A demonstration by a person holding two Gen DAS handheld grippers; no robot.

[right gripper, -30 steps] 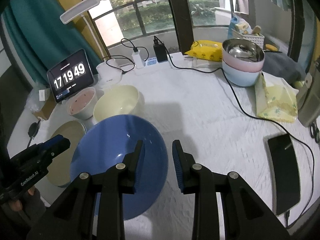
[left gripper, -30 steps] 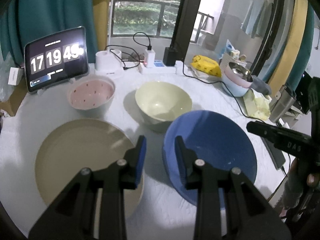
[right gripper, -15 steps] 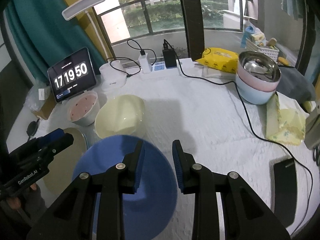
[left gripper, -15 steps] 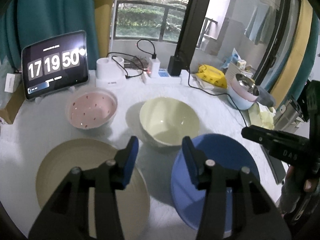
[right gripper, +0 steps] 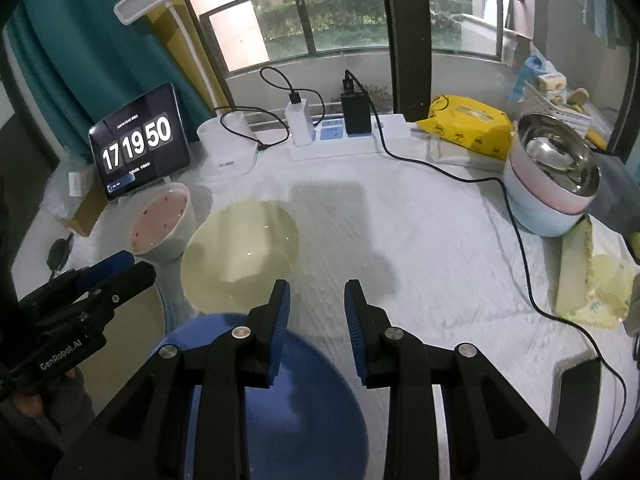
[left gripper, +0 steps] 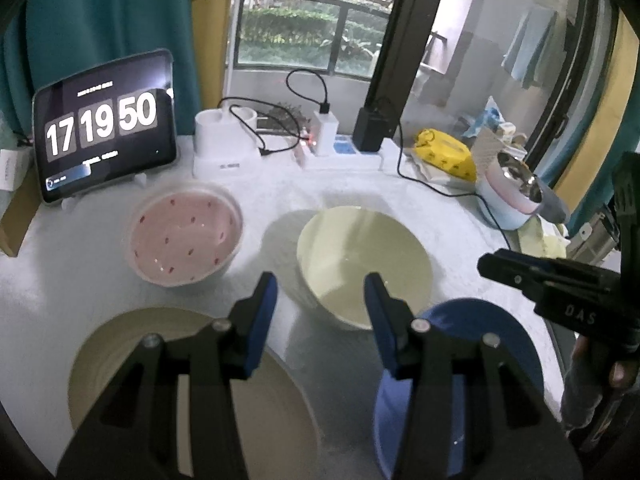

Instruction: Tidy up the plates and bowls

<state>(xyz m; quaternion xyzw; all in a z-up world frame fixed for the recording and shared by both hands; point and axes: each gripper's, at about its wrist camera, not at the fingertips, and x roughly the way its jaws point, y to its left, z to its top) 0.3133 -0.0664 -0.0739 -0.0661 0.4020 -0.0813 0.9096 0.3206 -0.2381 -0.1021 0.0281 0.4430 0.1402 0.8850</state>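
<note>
A beige plate [left gripper: 132, 344] lies at the near left, a blue plate [left gripper: 496, 344] at the near right. Behind them stand a pink speckled bowl [left gripper: 184, 236] and a pale yellow bowl [left gripper: 360, 260]. My left gripper [left gripper: 320, 300] is open and empty, above the gap between the two plates, in front of the yellow bowl. My right gripper [right gripper: 316, 304] is open and empty, above the blue plate's [right gripper: 280, 392] far edge, right of the yellow bowl [right gripper: 240, 256]. The pink bowl [right gripper: 160, 224] shows at the left of the right wrist view.
A tablet clock [left gripper: 104, 128] stands at the back left. A white charger dock [left gripper: 224, 140], power strip and cables [right gripper: 512, 216] lie at the back. Stacked bowls with a steel one on top [right gripper: 552, 176], a yellow packet [right gripper: 468, 124] and a phone [right gripper: 576, 396] are on the right.
Both grippers have pulled back and risen, so the plates sit lower in view. The left gripper's jaws have opened wider. The blue plate stays on the table.
</note>
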